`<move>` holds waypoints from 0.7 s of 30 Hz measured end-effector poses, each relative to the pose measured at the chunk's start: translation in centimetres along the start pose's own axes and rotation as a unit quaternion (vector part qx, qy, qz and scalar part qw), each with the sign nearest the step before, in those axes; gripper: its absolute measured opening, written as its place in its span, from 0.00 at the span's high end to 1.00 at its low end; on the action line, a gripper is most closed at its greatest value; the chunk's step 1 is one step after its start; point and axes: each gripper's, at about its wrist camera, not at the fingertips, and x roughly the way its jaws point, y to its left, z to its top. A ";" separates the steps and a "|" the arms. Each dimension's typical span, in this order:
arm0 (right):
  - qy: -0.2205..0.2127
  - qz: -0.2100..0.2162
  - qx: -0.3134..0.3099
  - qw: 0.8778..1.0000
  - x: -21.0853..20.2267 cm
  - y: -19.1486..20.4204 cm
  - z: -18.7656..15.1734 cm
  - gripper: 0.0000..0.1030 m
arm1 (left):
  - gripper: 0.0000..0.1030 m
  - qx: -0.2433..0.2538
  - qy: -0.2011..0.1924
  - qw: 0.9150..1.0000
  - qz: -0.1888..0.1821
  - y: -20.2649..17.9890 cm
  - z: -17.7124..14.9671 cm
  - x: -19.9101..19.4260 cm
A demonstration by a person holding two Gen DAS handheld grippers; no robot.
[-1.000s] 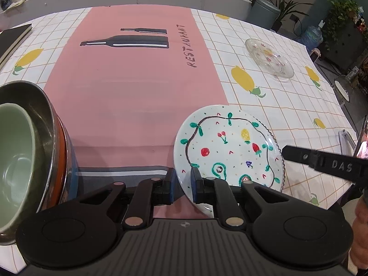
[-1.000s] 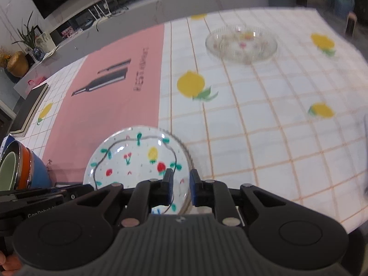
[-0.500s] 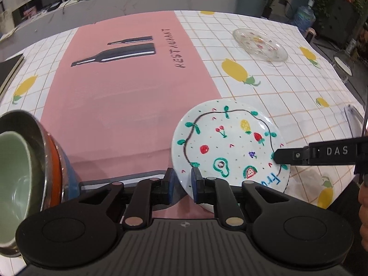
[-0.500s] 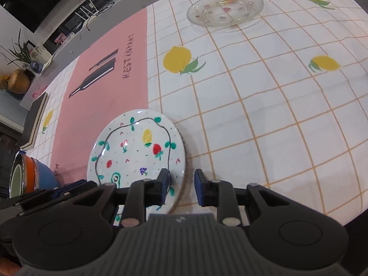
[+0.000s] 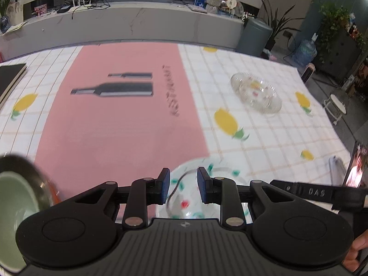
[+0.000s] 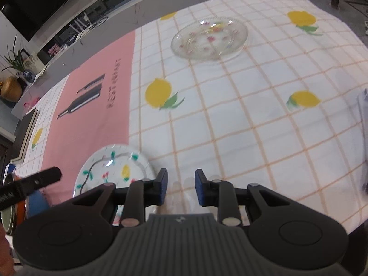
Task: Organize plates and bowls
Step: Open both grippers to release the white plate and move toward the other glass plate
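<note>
Painted white fruit-pattern plate (image 6: 110, 168), just freed as both grippers' jaws were opening, is best left before the clear glass plate (image 6: 209, 38) beyond it is fetched by the empty right gripper (image 6: 180, 189).

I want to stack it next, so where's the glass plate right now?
The glass plate sits alone on the far right of the cloth, beyond a printed lemon.

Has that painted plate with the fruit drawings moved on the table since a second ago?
No. The painted plate lies at the pink panel's corner as before. Both grippers' jaws have just been opening, nothing between them.
</note>
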 end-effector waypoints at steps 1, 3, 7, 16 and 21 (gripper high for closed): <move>-0.004 -0.002 0.002 1.000 0.0 -0.3 0.4 0.75 | 0.71 0.000 -0.002 1.000 -0.002 -0.3 0.5 0.1; -0.013 -0.005 0.007 1.000 0.1 -0.9 1.3 0.75 | 0.71 0.000 -0.009 1.000 -0.008 -1.2 1.6 0.5; -0.029 -0.012 0.024 0.999 0.4 -2.4 3.2 0.73 | 0.64 -0.003 -0.023 0.999 -0.034 -2.8 3.8 1.4; -0.055 -0.017 0.077 0.995 2.2 -6.2 7.0 0.66 | 0.53 -0.004 -0.016 0.998 -0.063 -5.8 7.4 6.0; -0.060 -0.016 0.092 0.994 3.6 -7.4 9.0 0.66 | 0.53 -0.006 -0.009 0.998 -0.060 -6.5 9.0 9.0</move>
